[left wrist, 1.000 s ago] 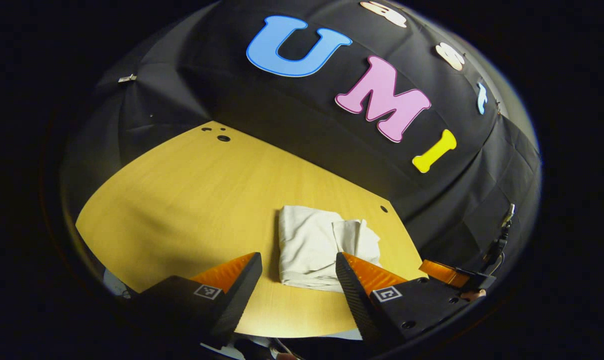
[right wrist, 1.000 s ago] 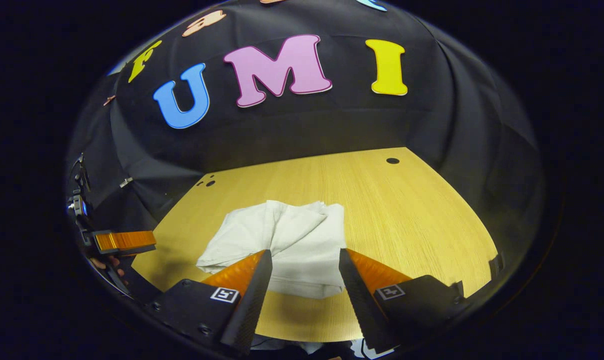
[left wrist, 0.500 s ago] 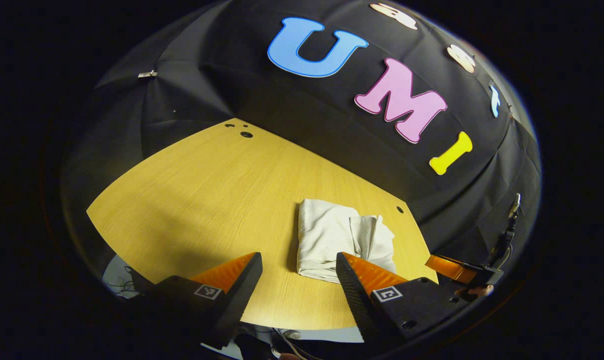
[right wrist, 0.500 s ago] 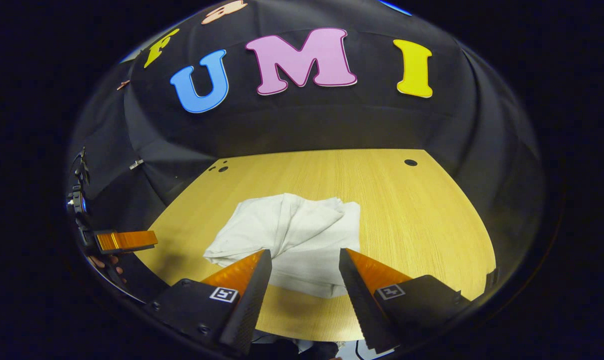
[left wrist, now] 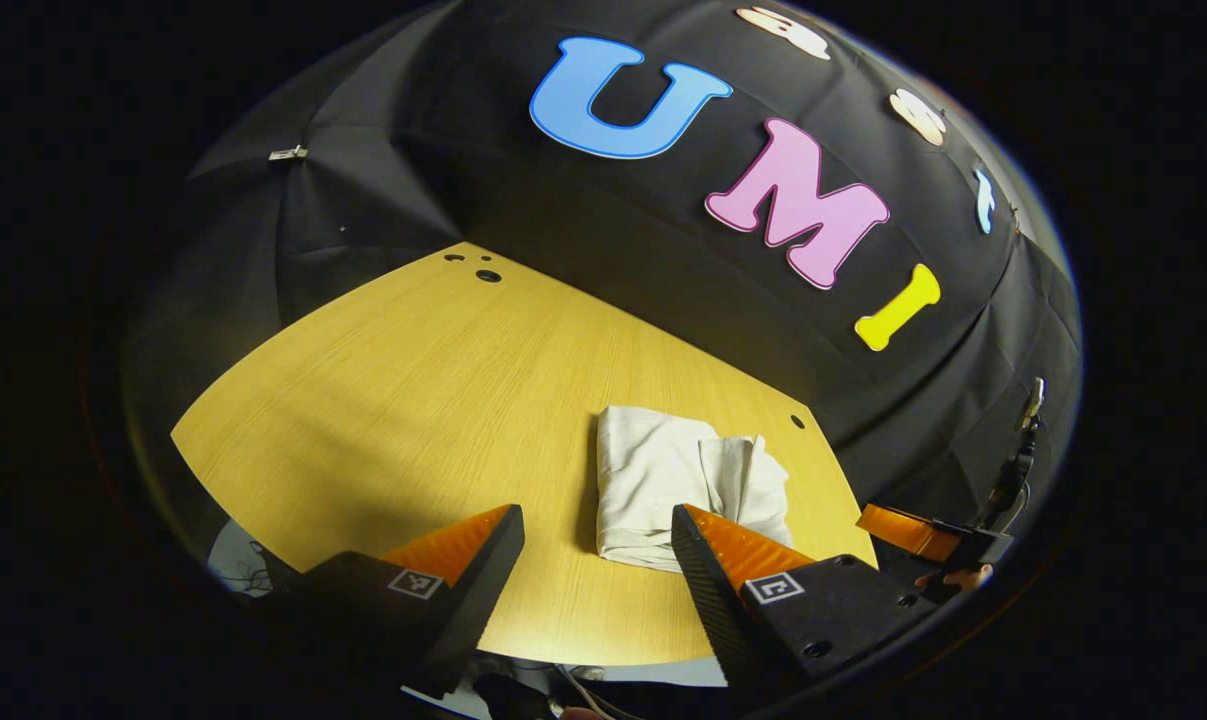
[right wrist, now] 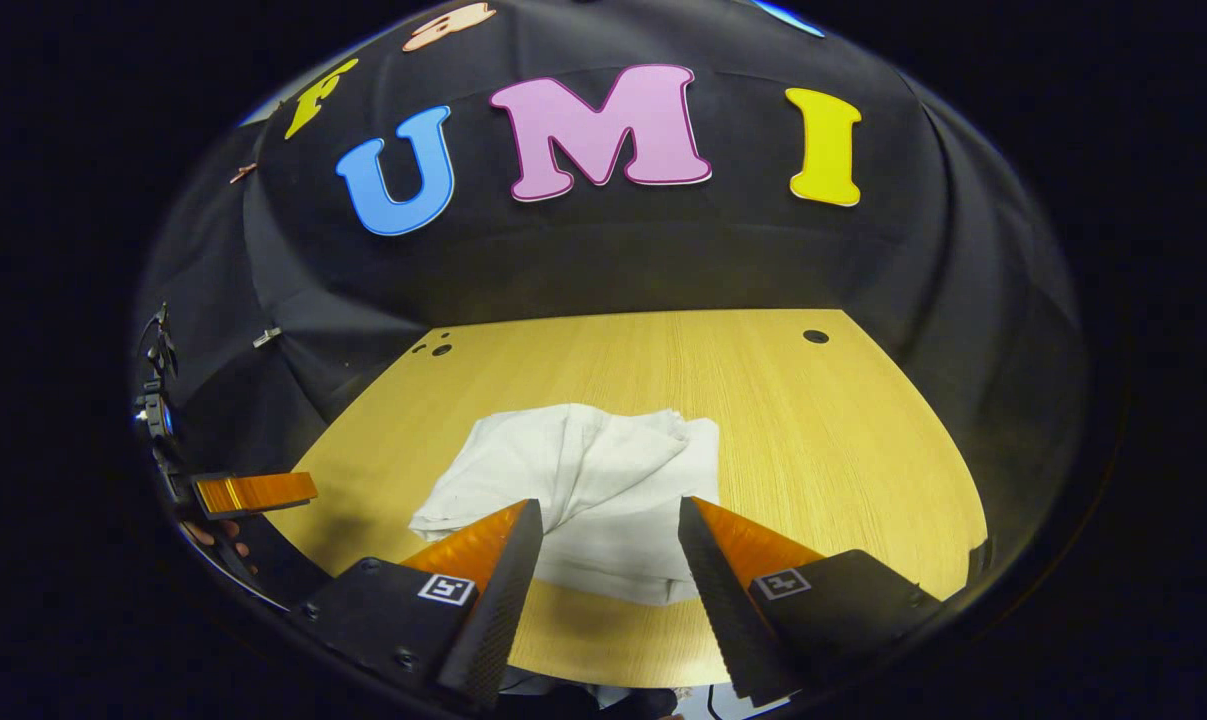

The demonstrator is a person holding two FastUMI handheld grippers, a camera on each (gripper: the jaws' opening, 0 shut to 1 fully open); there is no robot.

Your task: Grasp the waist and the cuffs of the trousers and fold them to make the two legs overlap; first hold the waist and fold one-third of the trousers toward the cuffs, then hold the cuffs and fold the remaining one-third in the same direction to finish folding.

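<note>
The white trousers (left wrist: pixel 678 480) lie folded into a compact bundle on the wooden table (left wrist: pixel 413 390), toward its right end in the left gripper view. My left gripper (left wrist: pixel 596 545) hovers open above the near edge, its right finger just over the bundle's near corner, nothing between the fingers. In the right gripper view the trousers (right wrist: pixel 588 480) sit straight ahead, with a rumpled flap on top. My right gripper (right wrist: pixel 608 540) is open too, held above the bundle's near edge without touching it. Each view catches the other gripper far off: the right gripper (left wrist: pixel 923 540) and the left gripper (right wrist: pixel 248 492).
The wooden table (right wrist: pixel 813 430) has small dark holes (right wrist: pixel 815 336) near its far corners (left wrist: pixel 487 275). Black cloth walls close in behind and at the sides. A clamp with a cable (left wrist: pixel 1013 470) hangs on the right wall. The table's near edge lies just under both grippers.
Both grippers have drawn back and risen a little from the trousers, so the bundle looks smaller and farther off. The trousers lie still and both grippers stay open.
</note>
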